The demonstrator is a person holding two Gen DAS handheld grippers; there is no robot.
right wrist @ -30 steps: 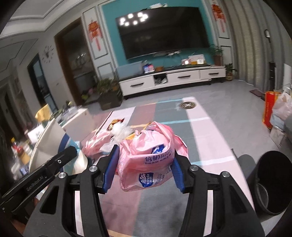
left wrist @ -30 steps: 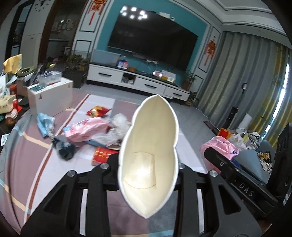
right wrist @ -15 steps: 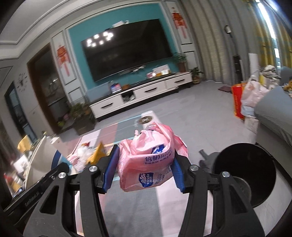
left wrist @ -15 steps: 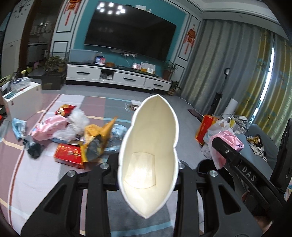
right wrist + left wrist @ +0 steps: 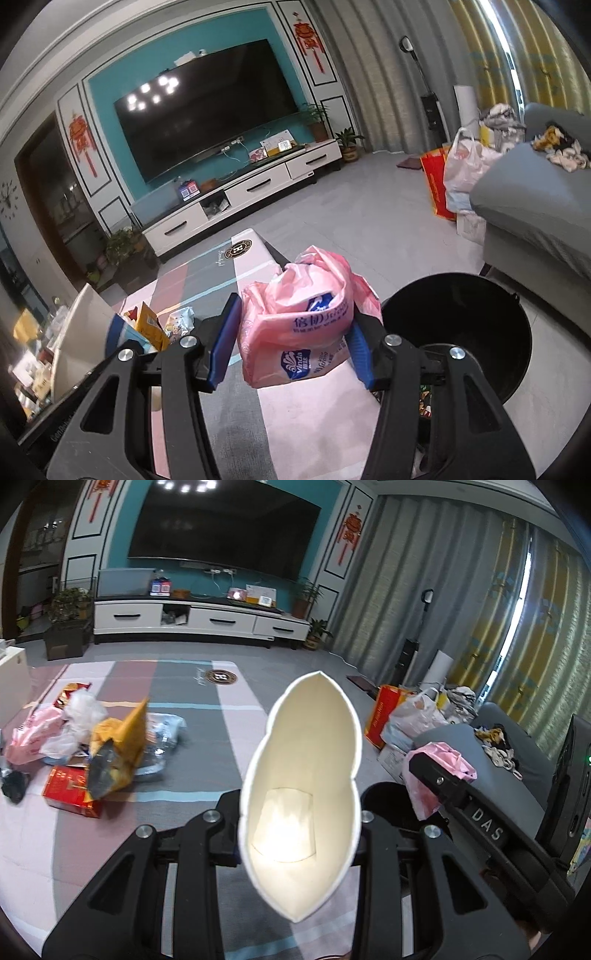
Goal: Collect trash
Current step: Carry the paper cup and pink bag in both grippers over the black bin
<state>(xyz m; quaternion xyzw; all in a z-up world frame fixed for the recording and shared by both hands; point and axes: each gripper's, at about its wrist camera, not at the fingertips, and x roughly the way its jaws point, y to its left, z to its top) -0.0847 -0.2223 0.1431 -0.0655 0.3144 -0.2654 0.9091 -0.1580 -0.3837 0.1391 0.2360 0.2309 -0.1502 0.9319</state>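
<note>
In our left gripper [image 5: 299, 843] the jaws are pinched in on a squashed white paper cup [image 5: 301, 805], its mouth pressed into a pointed oval that faces the camera. In our right gripper [image 5: 290, 347] the jaws stand about half apart, their blue pads pressed against a crumpled pink plastic bag [image 5: 303, 325] with blue printing — held clear of the floor.

The black trash bin [image 5: 476, 332] is our landmark. The bag hangs just left of its rim and the right gripper's outer finger overlaps its near edge. Left of the bin, across the striped rug [image 5: 207, 738], we see the rest of the litter in one heap: a yellow snack bag [image 5: 118, 749] propped on a red box [image 5: 70, 792], with loose white and pink plastic [image 5: 55, 727] behind them. Behind the bin, a grey sofa [image 5: 539, 206].
</note>
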